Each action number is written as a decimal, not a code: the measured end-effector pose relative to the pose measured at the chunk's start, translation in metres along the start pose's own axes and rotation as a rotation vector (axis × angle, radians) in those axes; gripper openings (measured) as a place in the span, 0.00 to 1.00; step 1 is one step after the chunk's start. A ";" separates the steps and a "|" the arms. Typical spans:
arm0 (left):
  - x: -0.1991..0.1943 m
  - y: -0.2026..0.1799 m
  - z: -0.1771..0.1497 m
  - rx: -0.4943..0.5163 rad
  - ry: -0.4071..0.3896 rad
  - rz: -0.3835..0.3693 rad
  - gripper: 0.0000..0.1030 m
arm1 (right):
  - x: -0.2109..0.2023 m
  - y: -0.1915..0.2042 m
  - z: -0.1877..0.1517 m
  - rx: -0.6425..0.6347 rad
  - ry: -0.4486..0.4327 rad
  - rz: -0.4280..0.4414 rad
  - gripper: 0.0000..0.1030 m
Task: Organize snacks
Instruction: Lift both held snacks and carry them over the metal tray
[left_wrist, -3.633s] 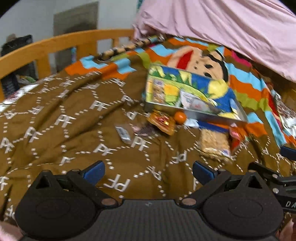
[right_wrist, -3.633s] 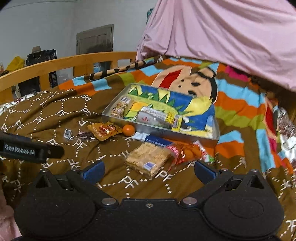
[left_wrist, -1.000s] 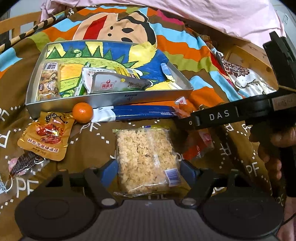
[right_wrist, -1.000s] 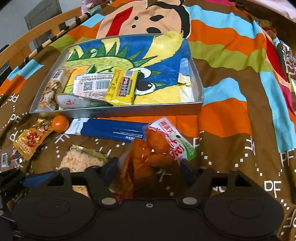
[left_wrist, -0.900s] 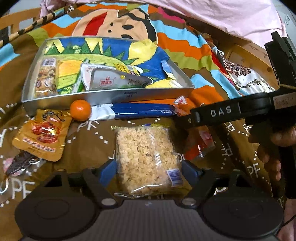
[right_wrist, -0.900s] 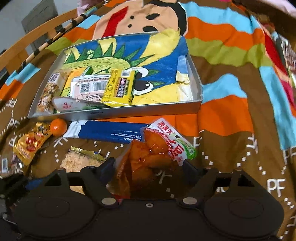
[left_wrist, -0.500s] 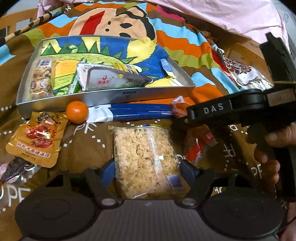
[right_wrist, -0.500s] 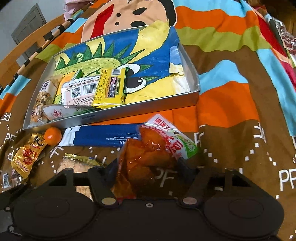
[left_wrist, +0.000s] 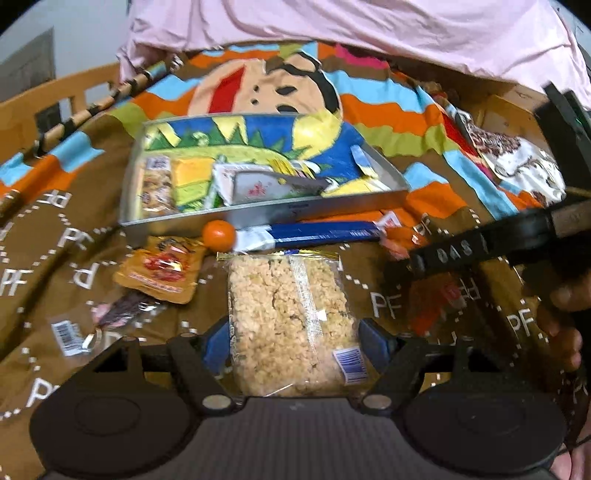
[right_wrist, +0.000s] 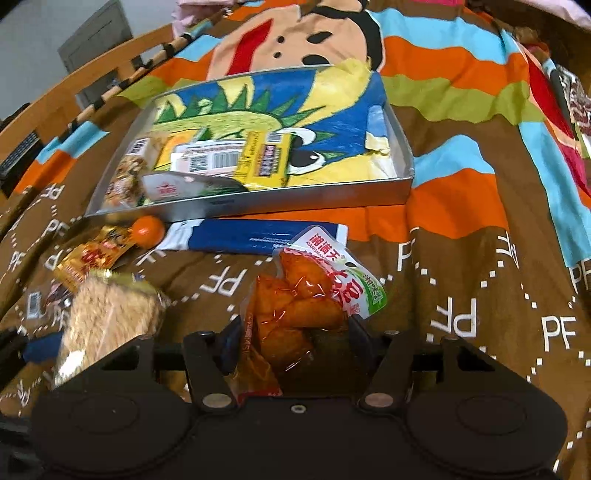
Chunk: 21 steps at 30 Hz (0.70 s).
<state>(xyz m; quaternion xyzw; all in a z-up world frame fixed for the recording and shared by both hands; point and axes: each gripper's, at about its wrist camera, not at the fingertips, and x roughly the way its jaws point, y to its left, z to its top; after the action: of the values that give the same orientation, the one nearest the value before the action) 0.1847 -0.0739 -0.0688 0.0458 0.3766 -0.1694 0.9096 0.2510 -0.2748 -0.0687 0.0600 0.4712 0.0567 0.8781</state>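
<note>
The left tool (left_wrist: 291, 341) grips a clear-wrapped rice cracker pack (left_wrist: 291, 321), long axis pointing toward the metal tray (right_wrist: 258, 201) ahead. The right tool (right_wrist: 293, 341) is closing on an orange snack pouch (right_wrist: 303, 302) printed "XIANGMAN", beside the cracker. The blanket (right_wrist: 461, 295) repeats "PF"; the right tool's arm reads "DAS".

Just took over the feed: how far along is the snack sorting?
Partly done. Several packets already lie in the tray. In hand: the left gripper is clamped on the rice cake, and the right gripper's jaws are closing on the orange pouch. Left on the blanket: blue packet, orange ball, meat pouch and small wrappers.
</note>
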 end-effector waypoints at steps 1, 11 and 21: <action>-0.003 0.000 0.000 -0.003 -0.012 0.014 0.74 | -0.003 0.002 -0.003 -0.009 -0.007 0.003 0.59; -0.029 0.010 0.006 -0.050 -0.143 0.076 0.74 | -0.029 0.027 -0.015 -0.146 -0.143 0.007 0.59; -0.041 0.020 0.012 -0.107 -0.254 0.119 0.74 | -0.050 0.046 -0.018 -0.278 -0.323 -0.004 0.59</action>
<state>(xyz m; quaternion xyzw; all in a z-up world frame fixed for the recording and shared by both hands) 0.1727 -0.0464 -0.0330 -0.0023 0.2635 -0.0992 0.9595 0.2068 -0.2365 -0.0306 -0.0545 0.3119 0.1089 0.9423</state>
